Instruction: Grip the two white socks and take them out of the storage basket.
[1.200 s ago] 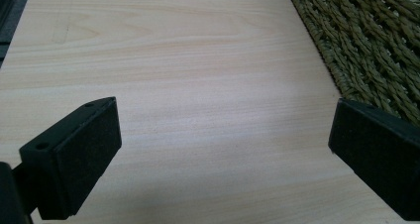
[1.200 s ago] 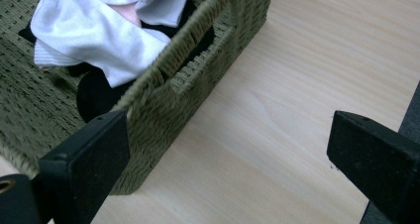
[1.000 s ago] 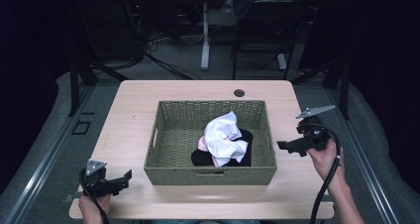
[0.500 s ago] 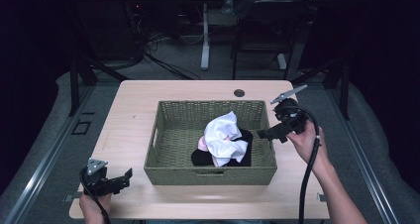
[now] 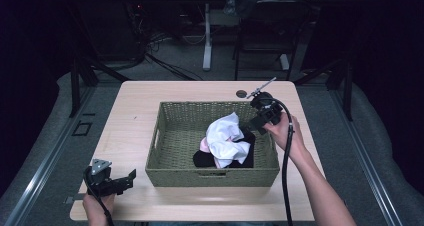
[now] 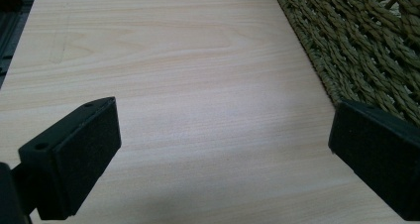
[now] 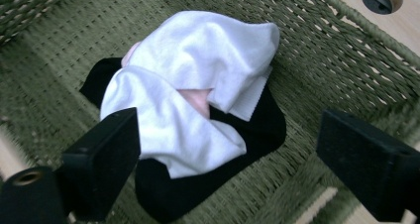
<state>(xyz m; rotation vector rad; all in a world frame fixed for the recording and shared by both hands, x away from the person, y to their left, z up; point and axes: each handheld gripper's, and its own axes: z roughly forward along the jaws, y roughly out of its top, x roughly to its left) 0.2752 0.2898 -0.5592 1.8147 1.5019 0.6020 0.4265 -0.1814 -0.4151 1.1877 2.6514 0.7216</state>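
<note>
Right gripper (image 5: 256, 122), held in a person's hand, hangs over the right rim of a woven green basket (image 5: 170, 156) on a wooden table (image 5: 135, 101). Its jaws have just been closing a little but stand spread wide, nothing between them, aimed at a white cloth (image 7: 193, 75) lying crumpled atop a black garment (image 7: 247, 135) in the basket's right half, with a bit of pink fabric (image 7: 195, 97) showing in the folds. Left gripper (image 5: 122, 181) rests low at the table's near-left corner, just beside the basket, jaws spread and empty.
</note>
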